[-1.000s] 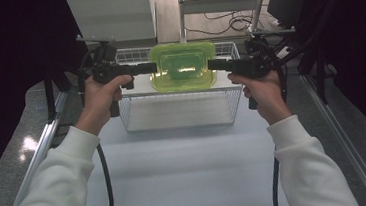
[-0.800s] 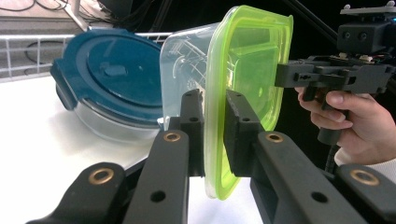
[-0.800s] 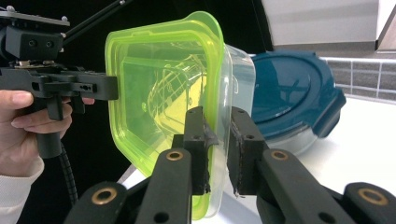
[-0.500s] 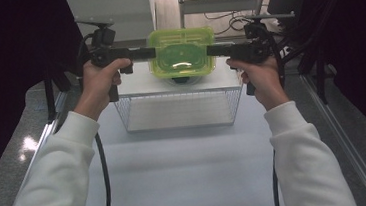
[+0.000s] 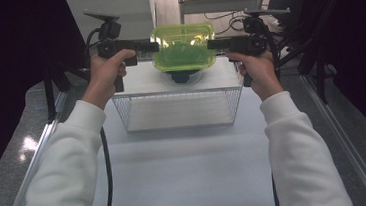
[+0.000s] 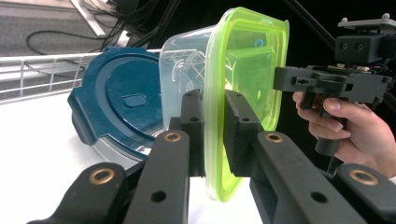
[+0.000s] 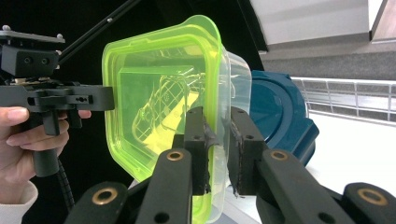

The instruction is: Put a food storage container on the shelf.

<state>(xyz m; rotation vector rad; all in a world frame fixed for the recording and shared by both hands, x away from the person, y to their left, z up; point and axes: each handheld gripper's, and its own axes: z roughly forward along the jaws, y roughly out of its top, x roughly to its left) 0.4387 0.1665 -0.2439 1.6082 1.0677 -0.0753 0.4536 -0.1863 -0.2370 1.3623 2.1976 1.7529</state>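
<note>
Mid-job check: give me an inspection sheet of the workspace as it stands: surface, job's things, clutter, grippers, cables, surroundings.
Surface: white table, bare in front of the wire basket.
Job's things: clear container with green lid, held in the air beyond the basket, lid on; a dark blue lidded container sits on the table below and behind it.
Clutter: nothing seen.
Grippers: left hand-held gripper pinches the green lid's rim on one side; right hand-held gripper pinches the rim on the opposite side.
Cables: a black cable trails along the left sleeve; loose cables lie on the floor beyond the table.
Surroundings: dark curtains on both sides, grey floor, metal frame rails.
</note>
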